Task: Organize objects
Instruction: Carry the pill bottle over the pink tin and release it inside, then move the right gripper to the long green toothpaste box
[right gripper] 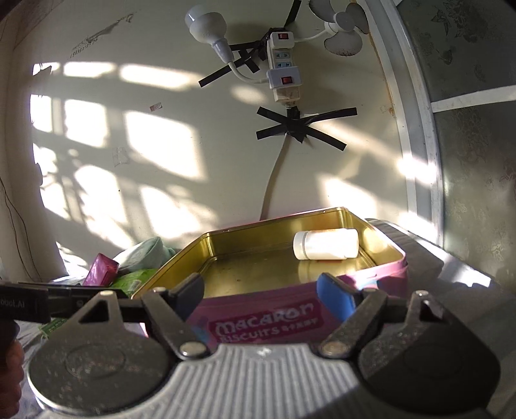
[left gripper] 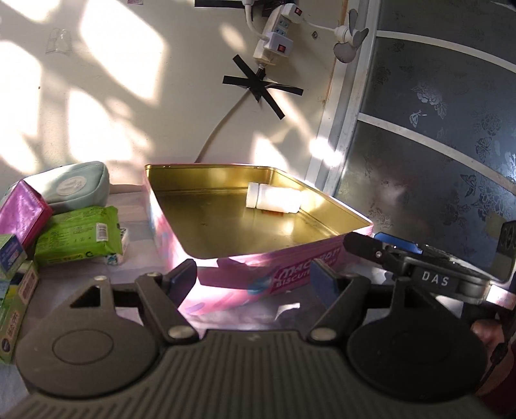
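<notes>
1. Left wrist view: your left gripper (left gripper: 254,277) and right gripper (right gripper: 261,290) stand released, jaws empty, before the biscuit tin (left gripper: 290,277).
2. White bottle (left gripper: 274,199) lies inside the tin; next, you likely reach left for the green packet (left gripper: 77,235).

A cream wall (right gripper: 161,106) fills the background, dappled with patches of sunlight. In the upper middle of the frame a white power strip (right gripper: 283,64) with red switches hangs on it, and just below the strip crossed strips of black tape (right gripper: 301,129) pin its cable (right gripper: 274,180), which runs down the wall. A white lamp (right gripper: 206,24) plugs in at upper left of the strip, a small white fan (left gripper: 350,42) at upper right. Along the right edge stands a patterned glass door (left gripper: 435,129) in a white frame.
</notes>
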A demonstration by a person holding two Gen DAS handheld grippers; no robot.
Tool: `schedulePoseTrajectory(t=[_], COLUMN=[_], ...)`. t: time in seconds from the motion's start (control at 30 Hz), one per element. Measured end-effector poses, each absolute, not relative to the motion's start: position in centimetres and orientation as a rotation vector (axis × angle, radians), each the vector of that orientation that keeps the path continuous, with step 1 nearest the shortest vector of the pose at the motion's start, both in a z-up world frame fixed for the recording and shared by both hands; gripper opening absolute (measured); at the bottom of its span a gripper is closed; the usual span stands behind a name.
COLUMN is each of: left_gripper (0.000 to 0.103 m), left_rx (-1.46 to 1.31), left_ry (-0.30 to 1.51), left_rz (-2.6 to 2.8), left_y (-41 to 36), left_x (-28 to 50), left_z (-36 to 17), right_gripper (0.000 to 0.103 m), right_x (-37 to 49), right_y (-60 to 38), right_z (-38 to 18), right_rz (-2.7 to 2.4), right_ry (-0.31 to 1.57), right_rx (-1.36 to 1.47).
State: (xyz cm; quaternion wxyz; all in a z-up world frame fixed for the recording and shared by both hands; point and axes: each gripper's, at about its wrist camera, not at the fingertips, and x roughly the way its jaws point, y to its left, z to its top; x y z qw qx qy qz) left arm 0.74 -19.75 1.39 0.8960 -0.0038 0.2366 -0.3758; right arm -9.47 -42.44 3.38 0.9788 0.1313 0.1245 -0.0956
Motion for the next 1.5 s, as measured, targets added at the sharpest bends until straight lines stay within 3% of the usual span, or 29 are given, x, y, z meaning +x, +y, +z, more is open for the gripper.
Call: schedulePoseTrajectory(t=[0.4,0.6,0.93,1.5], left_gripper=[0.078,0.079,0.080,0.082], left_rx=[0.028,-0.084,-0.244,-0.357], left_ry=[0.461,0.514,0.485,0.478], left_rz=[-0.336,-0.273,-0.283,-0.236], left_y=[-6.9,-2.5,-1.0,0.8], left_x=[0.2,0.7,0.9,1.6], left_z=[-2.8,-4.4,-4.4,-4.6], right_gripper=[0.082,0.082,0.082,0.084], right_x=[-5.6,-3.9,-1.7,9.5], right_y=[-29.7,-26.7,-25.5,-19.5], right_z=[0.9,-0.6,-0.8,2.2], right_rz=[0.068,0.112,0.145,0.351], right_ry=[0.367,0.454,0.513,0.378], right_rx=[0.141,0.125,0.120,-0.056])
